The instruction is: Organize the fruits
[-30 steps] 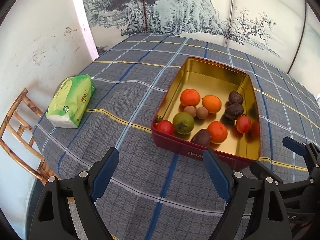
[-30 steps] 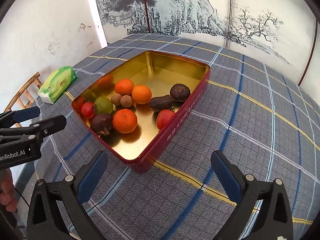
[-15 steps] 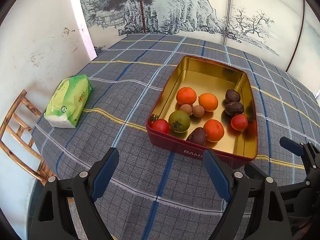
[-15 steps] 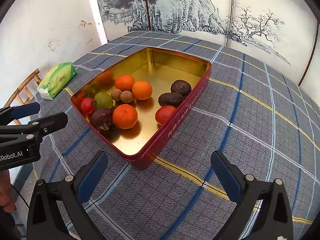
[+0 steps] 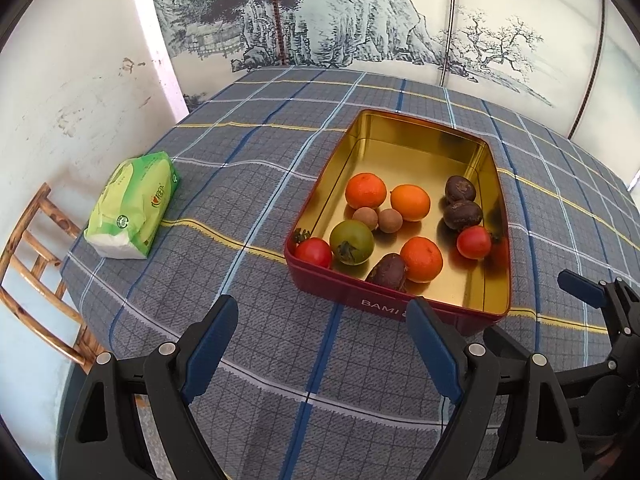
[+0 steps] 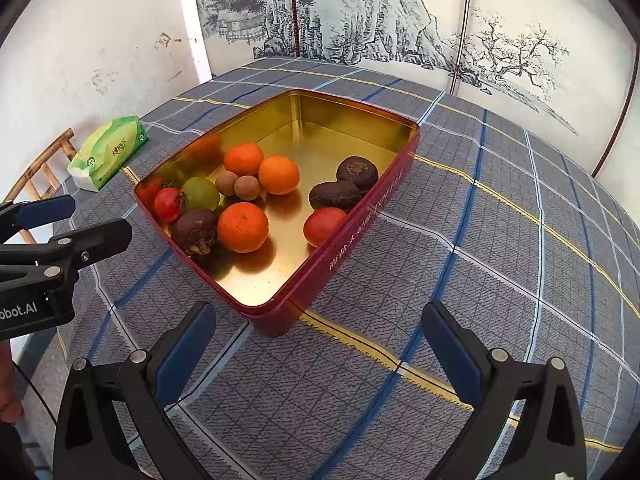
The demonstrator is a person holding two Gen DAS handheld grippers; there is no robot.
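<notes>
Bright, even daylight fills both my views. The gold inside of the tin (image 6: 340,136) throws warm glare and mirrors the fruit. Shadows on the surface (image 5: 240,320) are soft, perhaps from light on the far side. Fisheye bending curves the edges, corners go black. Focus is sharp throughout.

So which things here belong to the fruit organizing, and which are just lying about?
Job:
- red tin
- three oranges
- tomatoes
- green tomato
- two longans
- dark fruits

Lying about:
- tissue pack
- wooden chair
- plaid tablecloth
</notes>
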